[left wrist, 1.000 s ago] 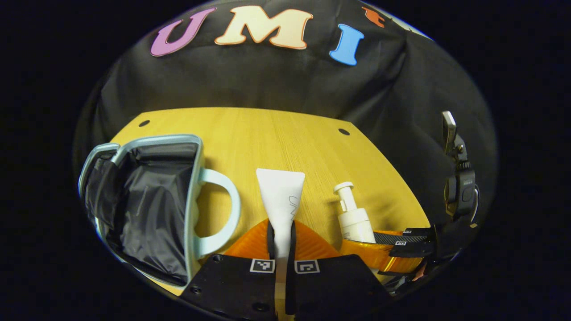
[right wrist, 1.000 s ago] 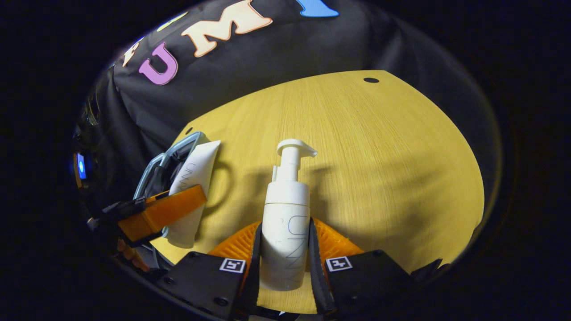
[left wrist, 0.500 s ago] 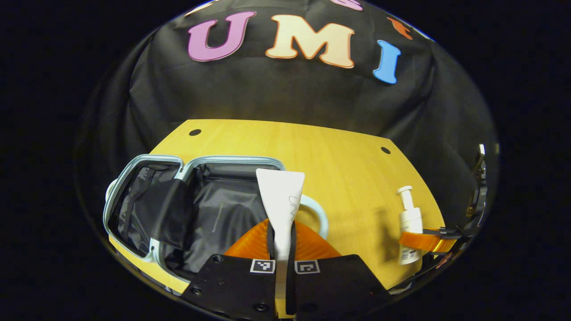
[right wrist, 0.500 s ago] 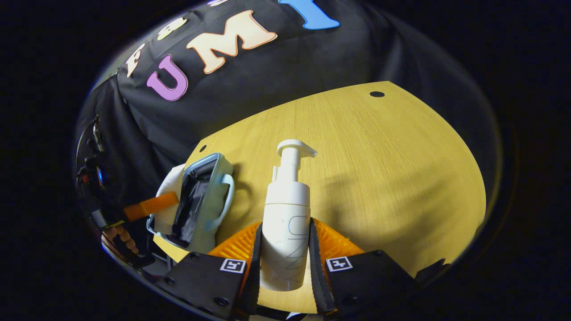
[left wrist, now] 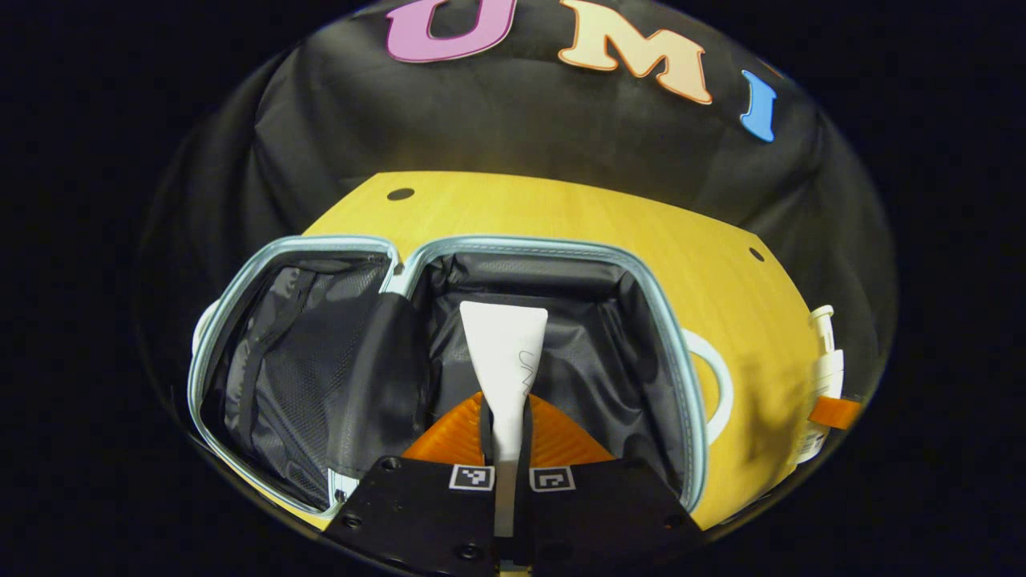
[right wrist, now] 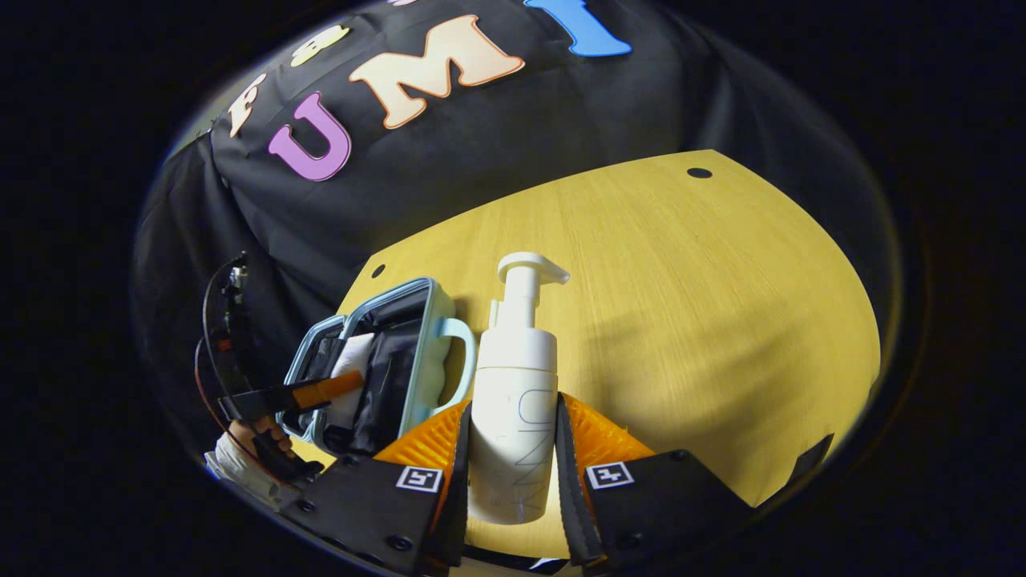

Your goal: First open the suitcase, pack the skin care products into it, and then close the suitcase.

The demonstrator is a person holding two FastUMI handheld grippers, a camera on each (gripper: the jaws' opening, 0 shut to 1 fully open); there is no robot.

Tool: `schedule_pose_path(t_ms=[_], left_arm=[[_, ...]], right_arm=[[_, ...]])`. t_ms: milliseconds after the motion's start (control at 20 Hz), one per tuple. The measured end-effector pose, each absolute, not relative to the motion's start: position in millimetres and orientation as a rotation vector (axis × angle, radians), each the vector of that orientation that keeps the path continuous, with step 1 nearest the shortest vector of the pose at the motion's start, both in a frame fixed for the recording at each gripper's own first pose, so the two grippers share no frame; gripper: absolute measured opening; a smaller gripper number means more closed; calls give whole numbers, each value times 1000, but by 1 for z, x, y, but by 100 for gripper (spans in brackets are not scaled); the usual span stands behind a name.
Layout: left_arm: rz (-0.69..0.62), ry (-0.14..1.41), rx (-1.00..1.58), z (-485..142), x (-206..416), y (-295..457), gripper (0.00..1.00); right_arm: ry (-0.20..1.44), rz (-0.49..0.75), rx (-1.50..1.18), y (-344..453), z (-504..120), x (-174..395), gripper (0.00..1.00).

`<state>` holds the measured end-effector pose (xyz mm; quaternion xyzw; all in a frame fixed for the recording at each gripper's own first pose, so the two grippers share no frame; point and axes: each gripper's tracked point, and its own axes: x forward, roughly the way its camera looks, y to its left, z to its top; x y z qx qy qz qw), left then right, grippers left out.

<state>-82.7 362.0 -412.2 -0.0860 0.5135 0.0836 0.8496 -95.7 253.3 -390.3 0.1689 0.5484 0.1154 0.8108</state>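
The light blue suitcase (left wrist: 561, 247) lies open on the table, its dark lining showing in both halves. My left gripper (left wrist: 505, 421) is shut on a white tube (left wrist: 505, 353), which hangs over the right half of the case. In the right gripper view the suitcase (right wrist: 429, 336) lies at the left, with the left gripper (right wrist: 325, 390) and the tube (right wrist: 350, 377) above it. My right gripper (right wrist: 513, 449) is shut on a white pump bottle (right wrist: 515, 385), upright beside the case's handle (right wrist: 461, 361). The pump bottle (left wrist: 826, 377) also appears at the far right of the left gripper view.
The yellow wooden table (right wrist: 681, 296) stretches bare to the right of the suitcase, with small round holes (right wrist: 699, 172) near its far corners. Black cloth walls stand behind the table. A hand (right wrist: 264, 437) holds the left gripper at the lower left.
My left gripper has carried the tube from beside the suitcase to over its open right half. My right gripper with the pump bottle has come closer to the case's handle.
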Motion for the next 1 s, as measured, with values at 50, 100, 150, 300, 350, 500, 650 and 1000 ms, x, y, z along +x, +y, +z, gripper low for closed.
schedule_pose_path(t_ms=[50,100,150,300,350,500,650,1000], left_arm=[[178,1102,-189,-421,-87,365,2],[182,1115,-194,-427,-90,368,2],[187,1133,-202,-435,-93,371,2],[181,1117,-239,-439,-95,373,5],[175,1118,-247,-440,-95,374,10],[150,1092,-286,-431,-94,365,35],[93,973,-260,-393,-78,356,78],[146,795,-289,-315,-75,418,86]], right_arm=[[1174,257,365,264,-388,-94,51],[1175,270,369,276,-385,-93,51],[1173,283,371,287,-383,-91,51],[1175,331,361,323,-377,-89,51],[1178,346,358,333,-376,-89,51],[1189,378,360,368,-376,-89,49],[1204,406,359,398,-379,-88,50],[1303,455,305,460,-418,-108,49]])
